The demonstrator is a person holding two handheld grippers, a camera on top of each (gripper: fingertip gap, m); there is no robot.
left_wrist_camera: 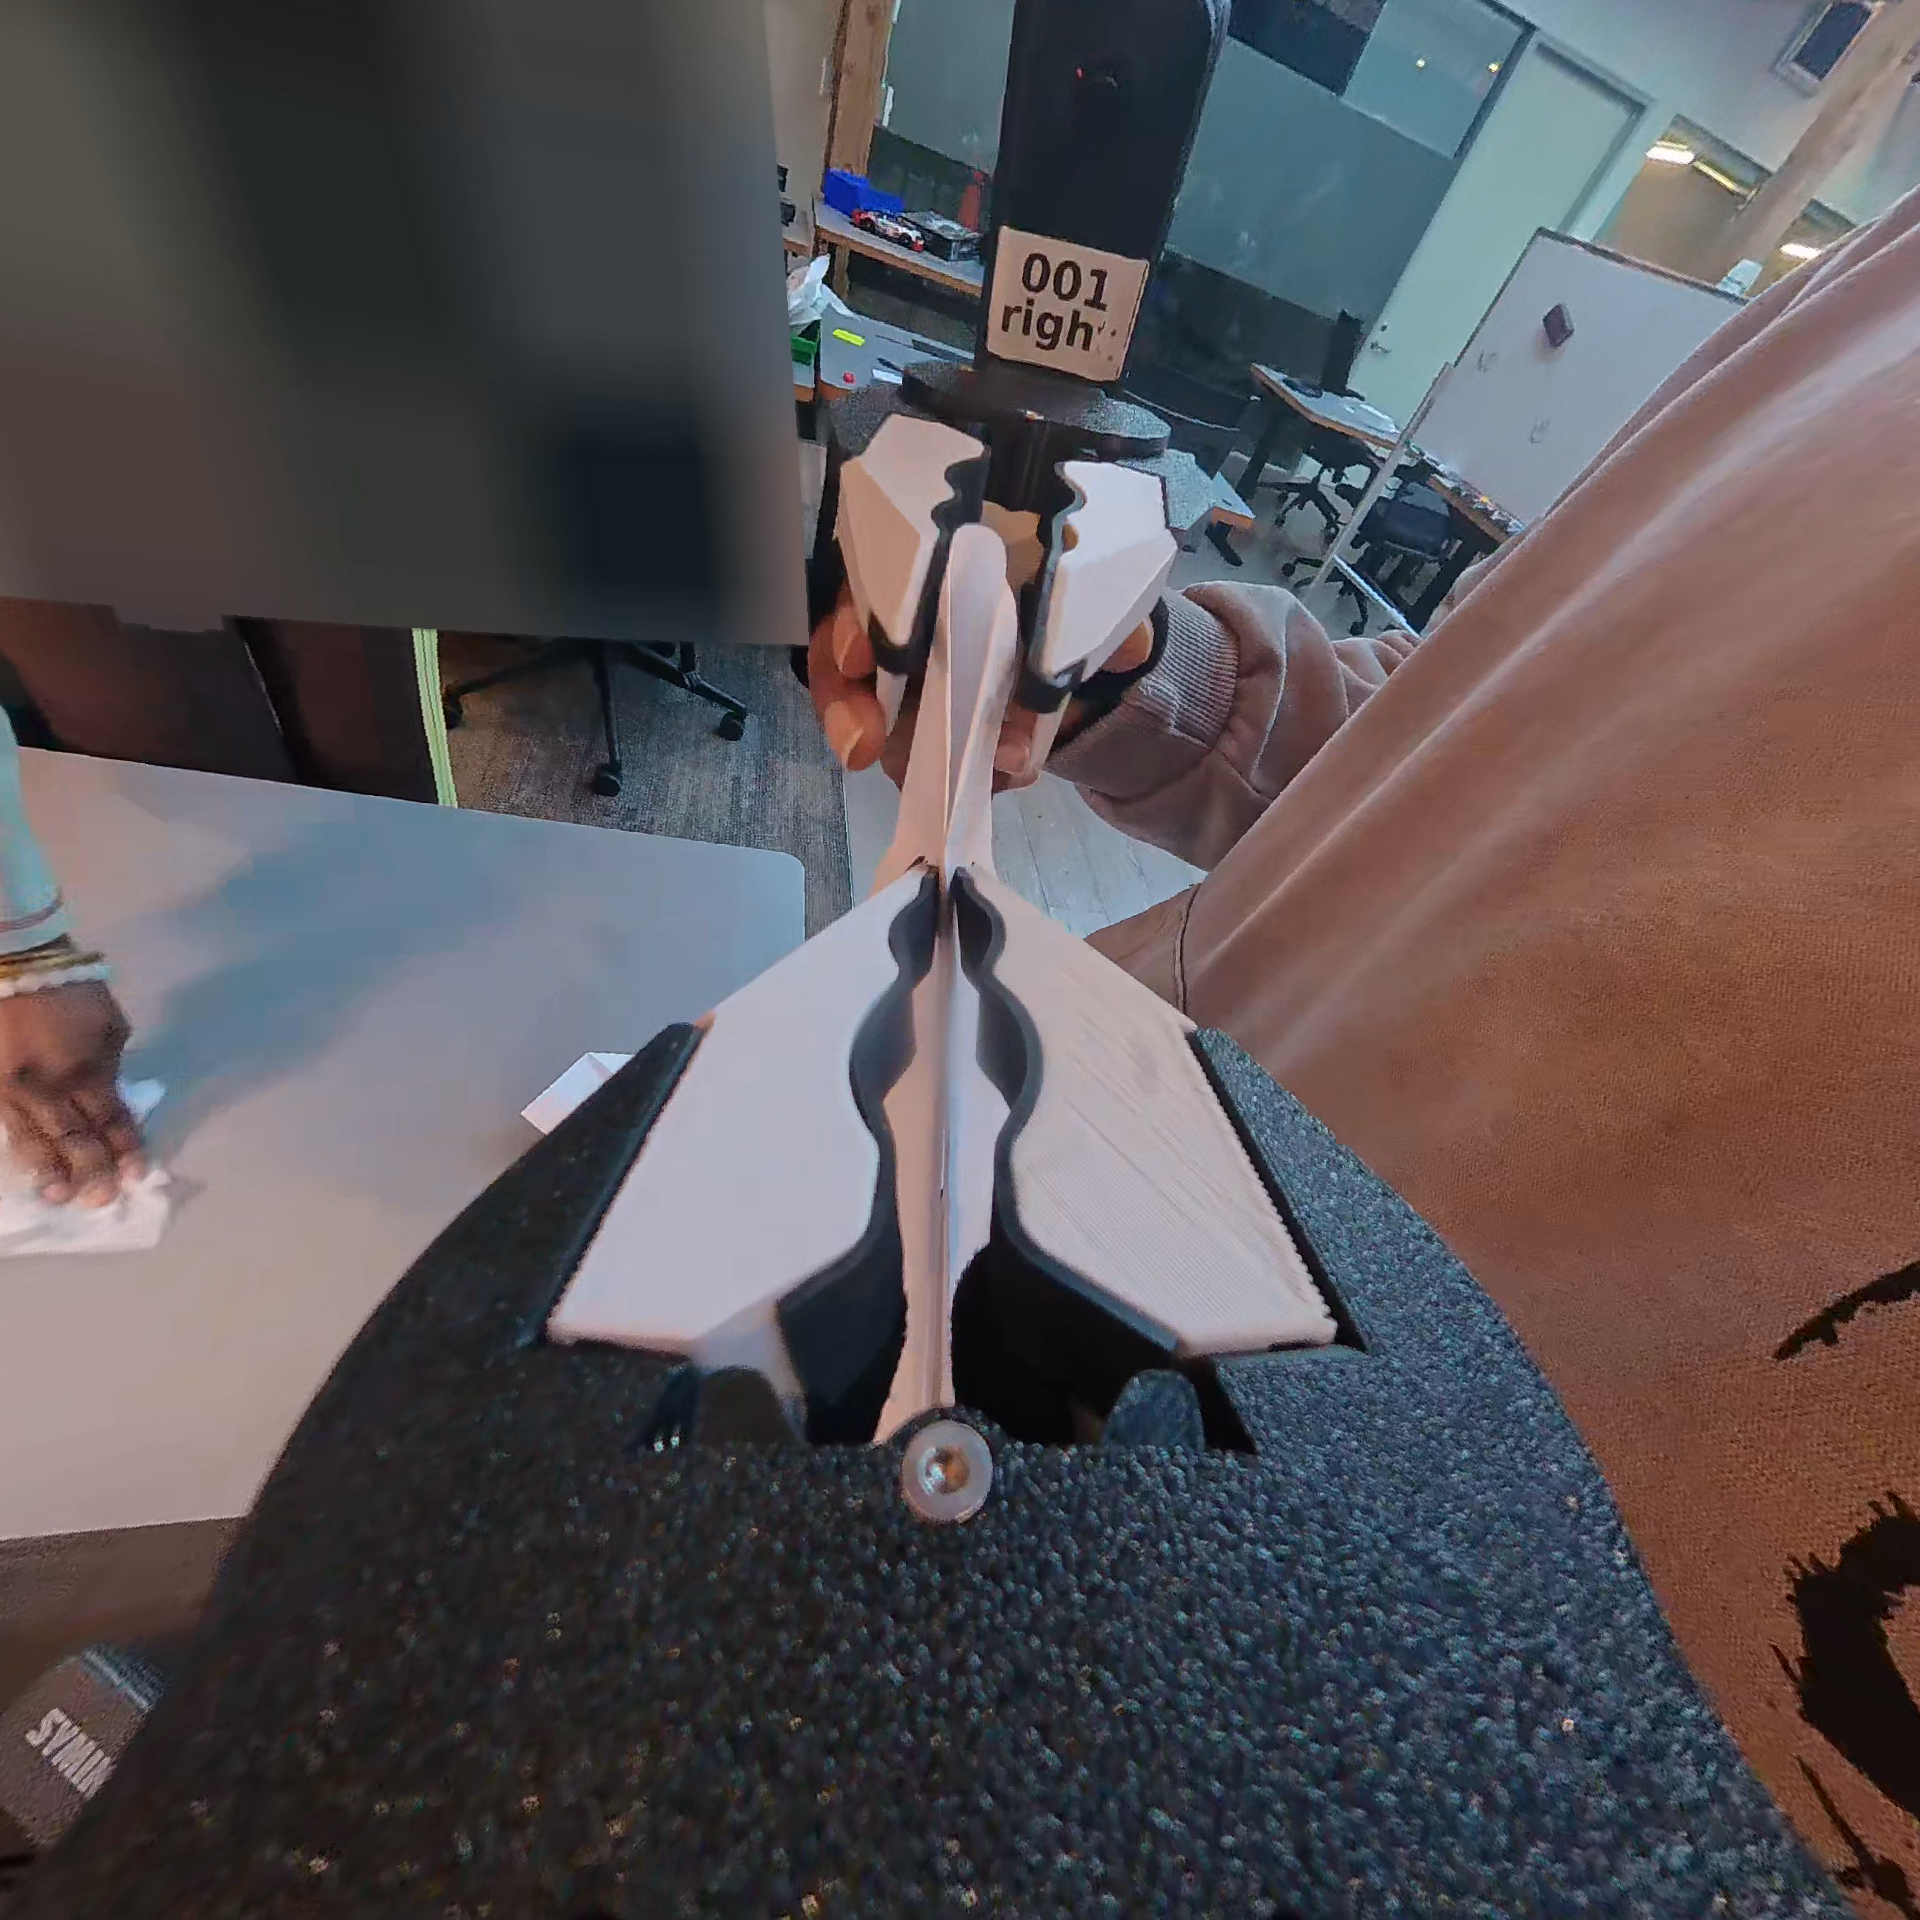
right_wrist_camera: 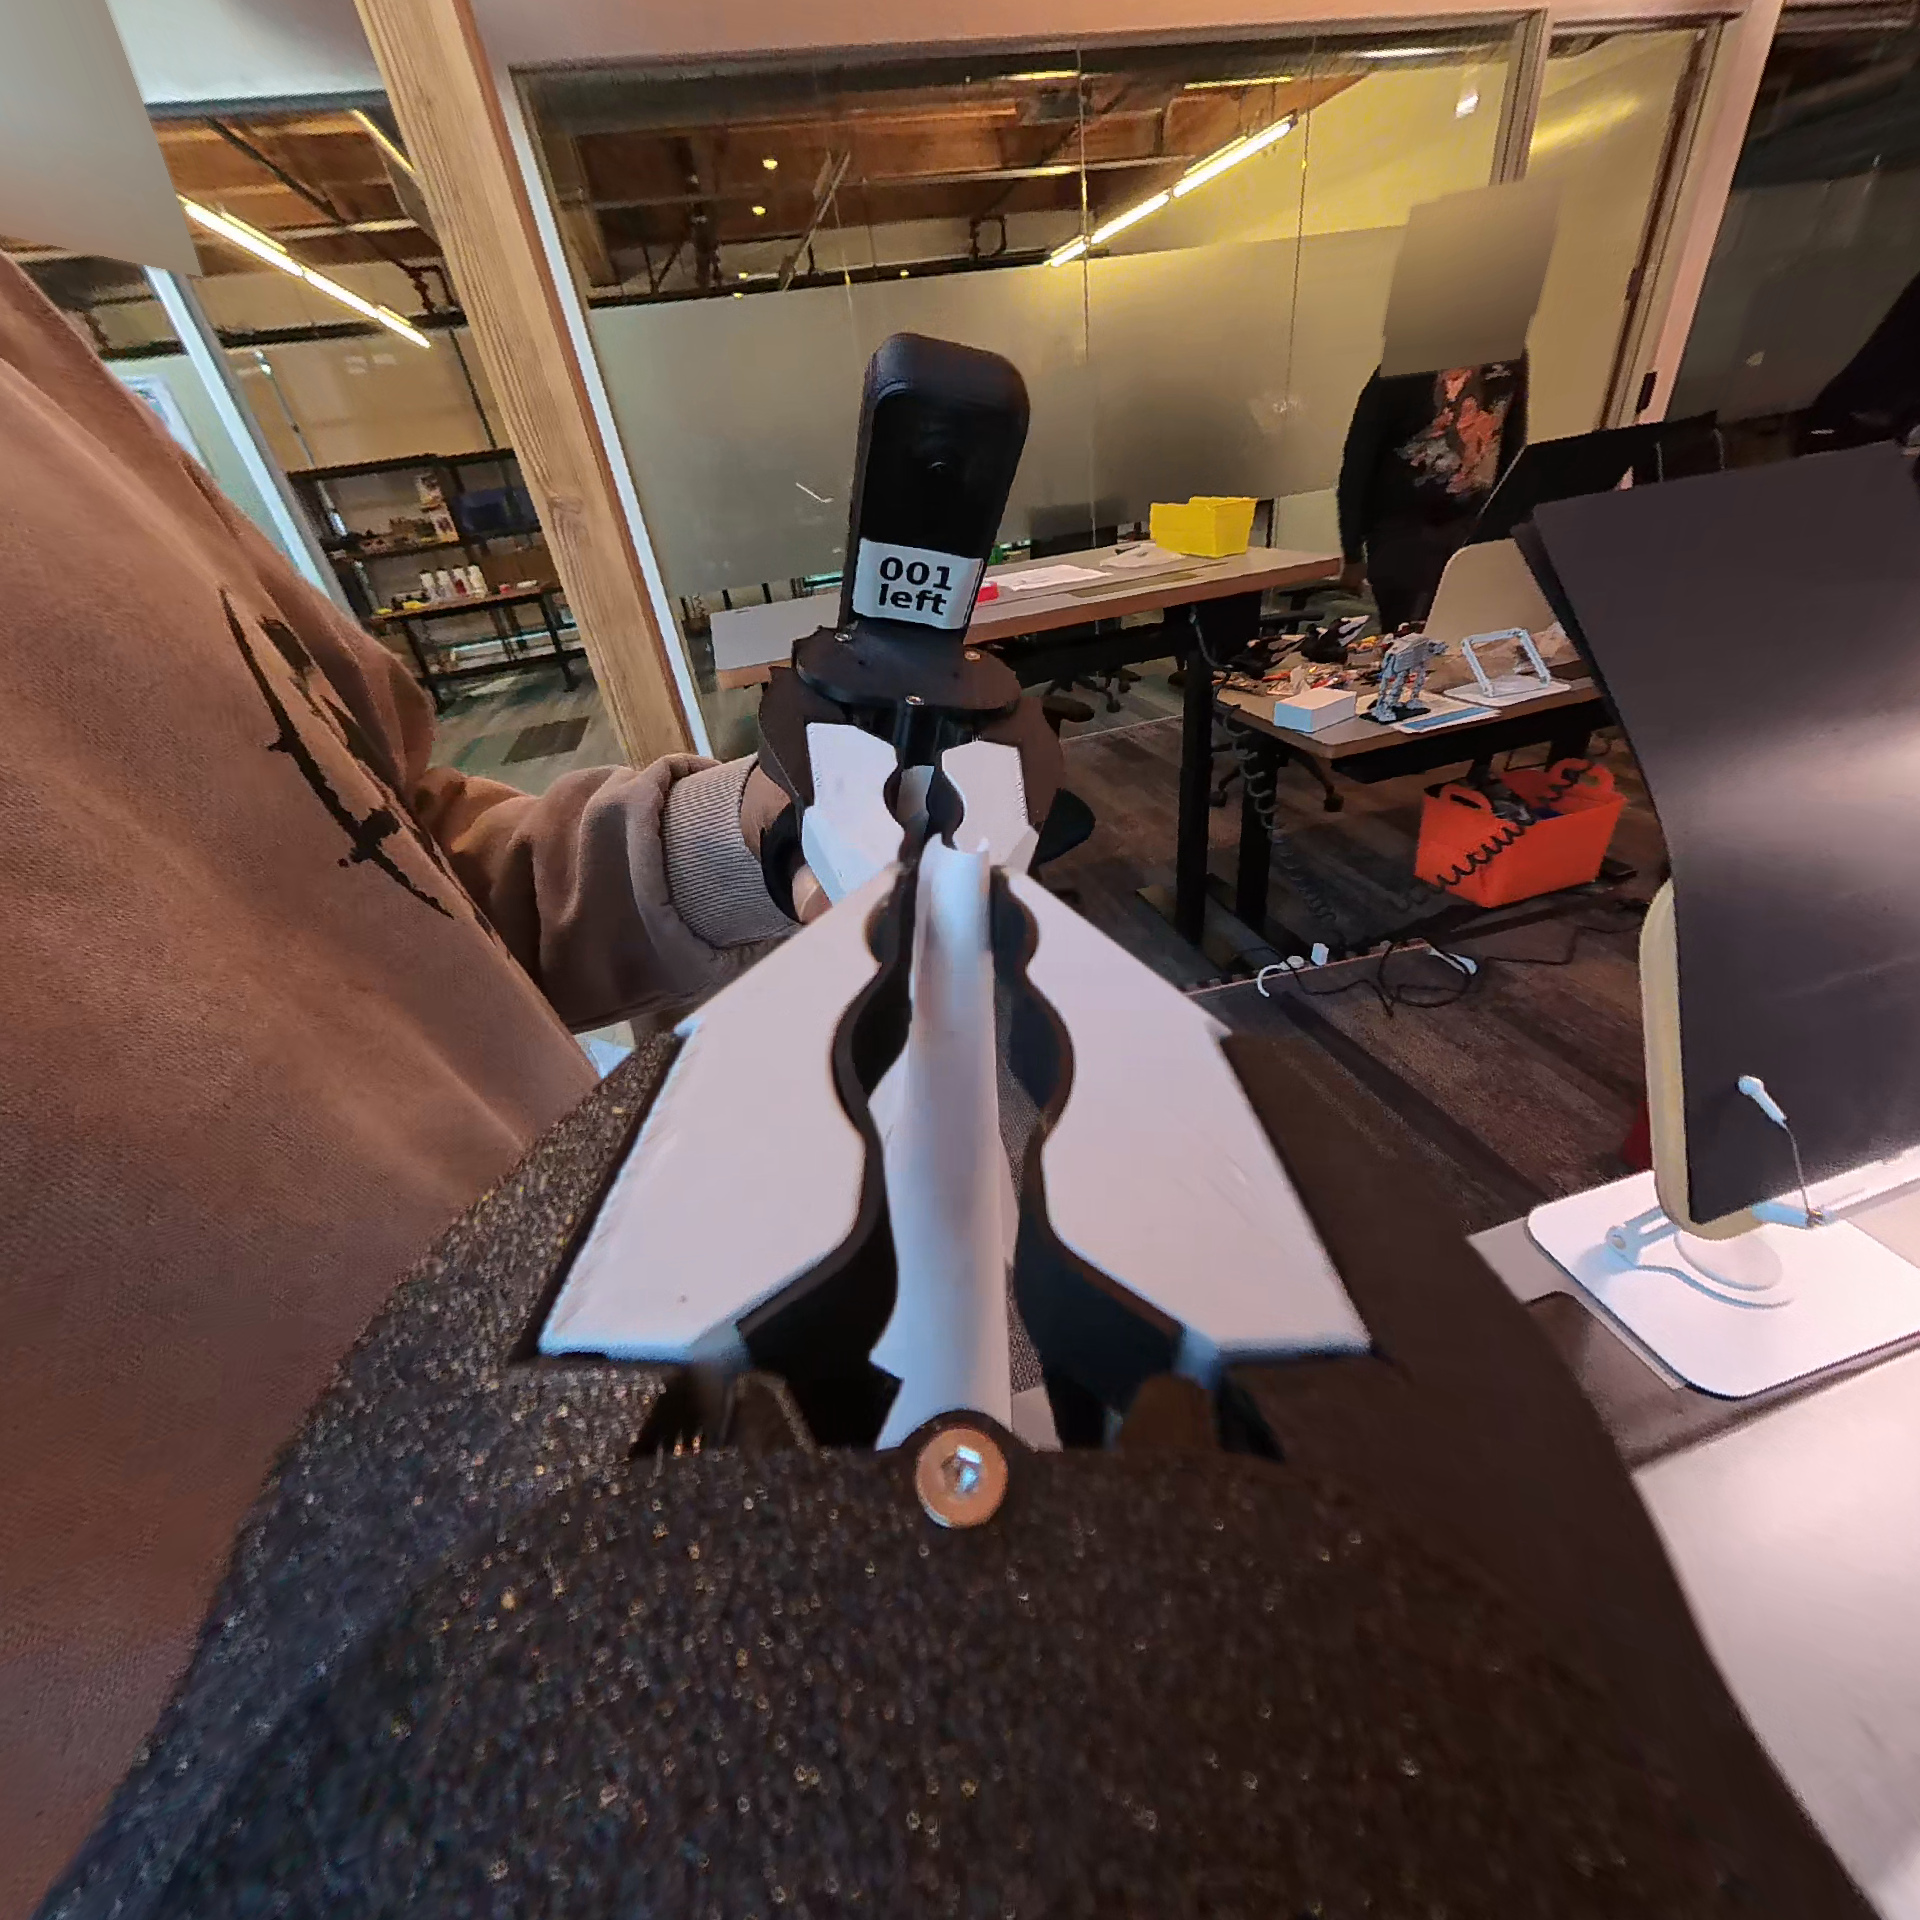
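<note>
A white folded sheet of paper (left_wrist_camera: 961, 727) is held in the air between my two grippers, which face each other tip to tip. My left gripper (left_wrist_camera: 948, 883) is shut on one end of it. The sheet runs back between its fingers (left_wrist_camera: 769, 1122). My right gripper (left_wrist_camera: 971, 665) shows just beyond, shut on the other end, with a hand around its handle. In the right wrist view the same paper (right_wrist_camera: 951, 1122) lies edge-on between the shut fingers of my right gripper (right_wrist_camera: 948, 873). The left gripper (right_wrist_camera: 925, 821) is right in front of it.
A grey table (left_wrist_camera: 416, 987) lies below at the left, where another person's hand (left_wrist_camera: 73, 1143) presses on white paper (left_wrist_camera: 94, 1216). A brown sweatshirt (left_wrist_camera: 1558, 935) fills the right. A monitor on a white stand (right_wrist_camera: 1766, 831) is at the right. Desks and a standing person (right_wrist_camera: 1434, 468) are beyond. My two grippers' fingertips are within a few centimetres of each other.
</note>
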